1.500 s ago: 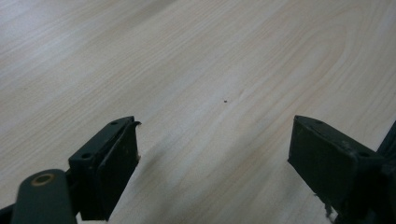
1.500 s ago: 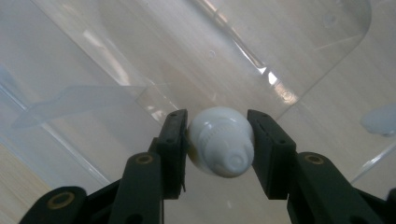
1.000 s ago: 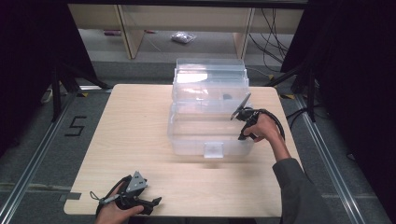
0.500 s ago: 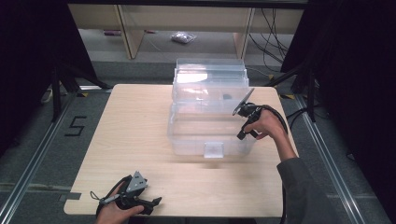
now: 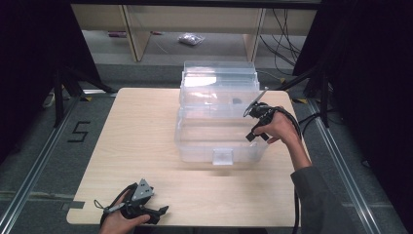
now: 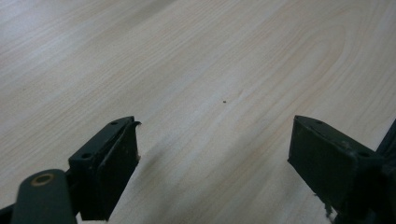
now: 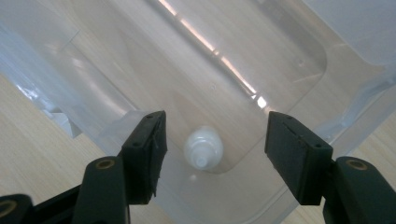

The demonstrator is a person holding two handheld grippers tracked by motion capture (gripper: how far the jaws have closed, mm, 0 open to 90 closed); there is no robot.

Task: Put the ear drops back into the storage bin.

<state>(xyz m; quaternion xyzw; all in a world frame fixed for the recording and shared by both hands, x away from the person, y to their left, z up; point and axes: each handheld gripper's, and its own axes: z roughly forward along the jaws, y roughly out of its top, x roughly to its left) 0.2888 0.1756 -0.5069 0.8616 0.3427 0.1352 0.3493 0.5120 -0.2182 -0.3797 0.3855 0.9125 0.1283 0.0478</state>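
Bottle: a small white plastic bottle [image 7: 203, 148] with a rounded body and a narrower neck or cap, pale and slightly translucent, blurred in the right gripper view.
Bottle's place: inside the clear bin [image 5: 195, 146], on its floor, close to one rounded corner of the bin's bottom; in the high view I cannot pick it out through the plastic.
Bottle's pointing: it is seen nearly end-on, cap end toward the camera, so its long axis runs roughly along the right gripper's line of sight; whether it stands fully upright or leans I cannot tell.
Clear bin: a transparent, open-topped storage bin with a small latch tab on its near wall, set toward the far right of the tabletop [image 5: 122, 146]; its clear lid [image 5: 219, 73] stands up at the far edge.
Right gripper [image 5: 257, 125]: held in the person's right hand above the bin's right side, pointing down into it; its jaws are spread wide, the bottle showing in the gap between them, touching neither.
Left gripper [image 5: 155, 212]: held in the left hand at the near left corner of the tabletop, well apart from the bin; jaws spread wide over bare wood, gripping nothing.
Tabletop: light wood grain, a tiny dark speck [image 6: 225, 101] ahead of the left gripper.
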